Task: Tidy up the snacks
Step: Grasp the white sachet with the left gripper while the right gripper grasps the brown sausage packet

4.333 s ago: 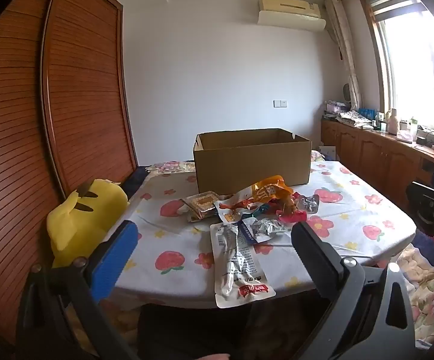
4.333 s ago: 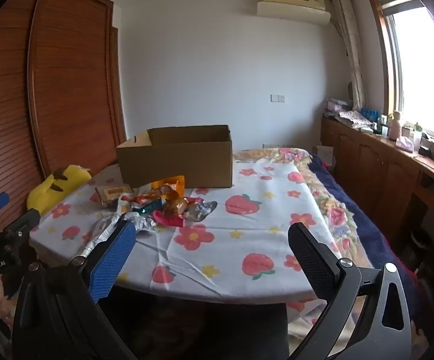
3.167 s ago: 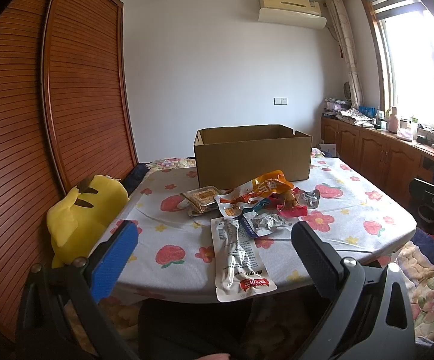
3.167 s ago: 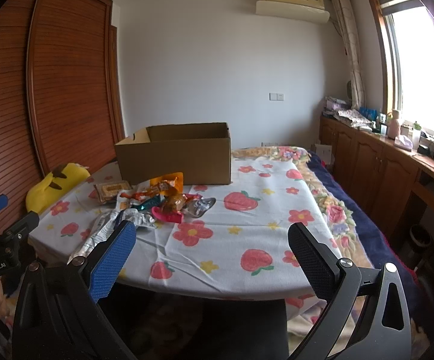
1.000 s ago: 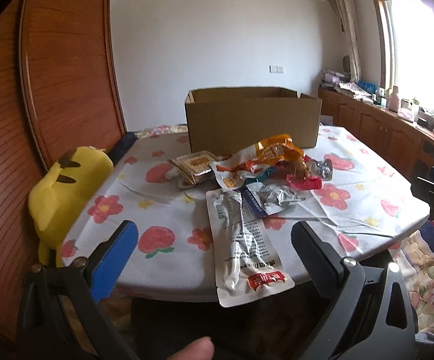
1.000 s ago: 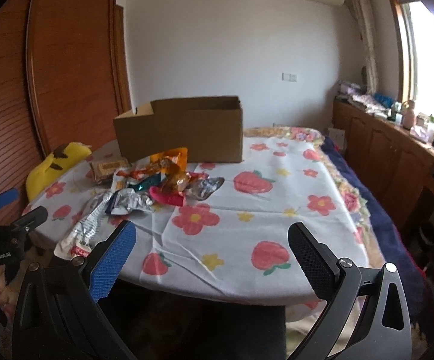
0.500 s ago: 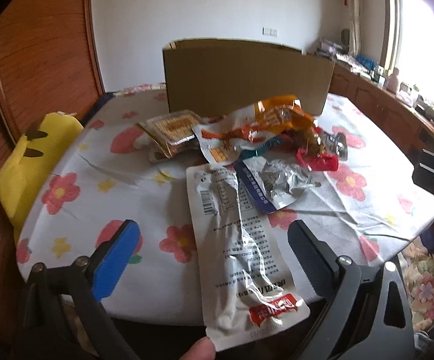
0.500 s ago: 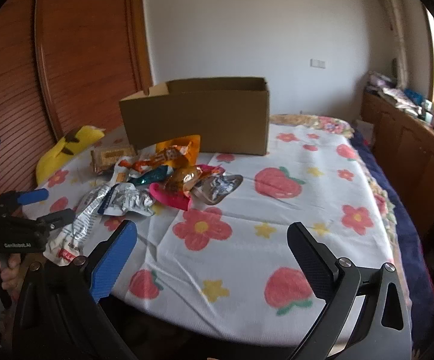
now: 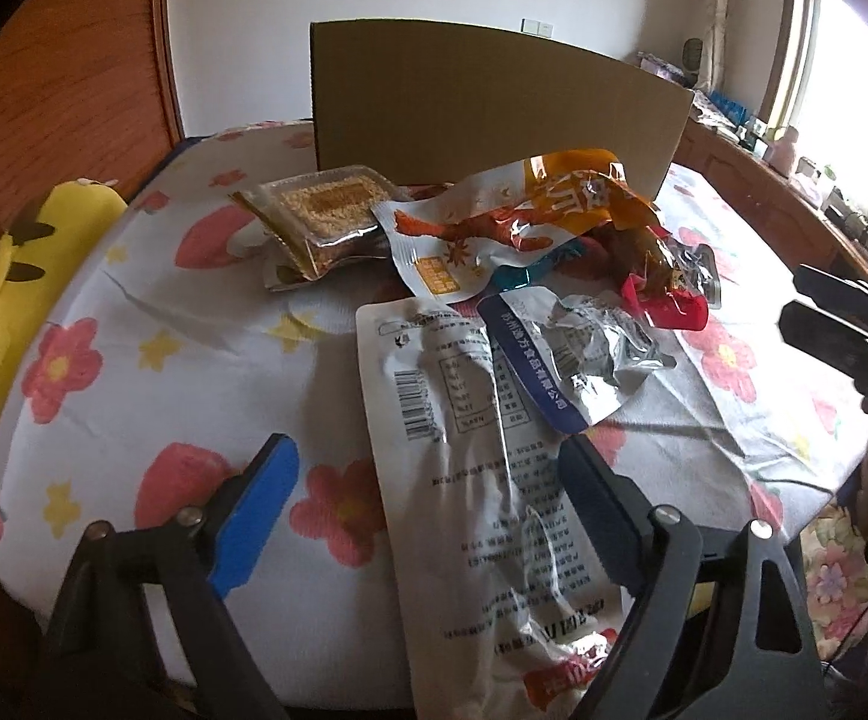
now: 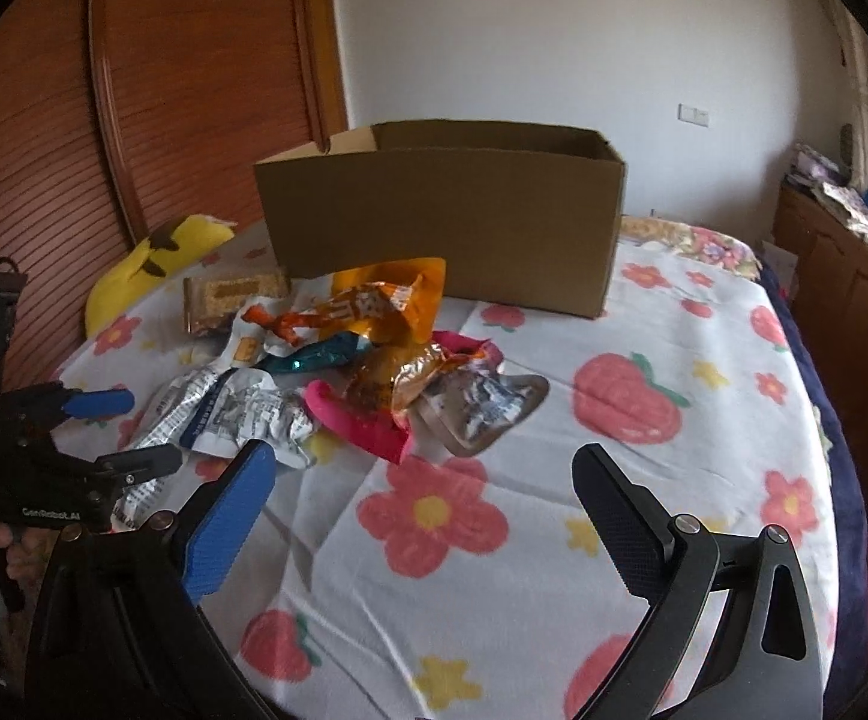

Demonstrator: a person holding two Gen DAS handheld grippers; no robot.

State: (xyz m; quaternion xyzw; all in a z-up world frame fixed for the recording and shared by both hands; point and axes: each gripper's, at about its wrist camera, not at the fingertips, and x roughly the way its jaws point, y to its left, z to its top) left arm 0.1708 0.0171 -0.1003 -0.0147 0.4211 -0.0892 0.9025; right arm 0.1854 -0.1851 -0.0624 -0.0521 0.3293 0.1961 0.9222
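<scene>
A pile of snack packets lies on the flowered tablecloth point(image 9: 194, 360) in front of an open cardboard box point(image 9: 481, 102). A long white packet point(image 9: 493, 480) lies nearest, between the fingers of my open left gripper point(image 9: 428, 474), which hovers over its near half. Behind it are a silver-blue packet point(image 9: 571, 354), an orange-white packet point(image 9: 511, 216) and a clear cracker pack point(image 9: 326, 216). My right gripper point(image 10: 422, 480) is open and empty, just short of a pink packet point(image 10: 362, 420) and a brown-silver pouch point(image 10: 475, 402). The box point(image 10: 451, 222) stands behind the pile.
A yellow plush toy point(image 9: 14, 264) sits at the table's left edge. A wooden slatted wardrobe point(image 10: 134, 90) stands behind it. Wooden cabinets point(image 10: 853, 282) run along the right wall under a window. My left gripper also shows in the right wrist view point(image 10: 116, 426).
Both grippers have moved forward and down toward the snack pile. The left one now straddles the long white packet; the right one is close to the pink packet.
</scene>
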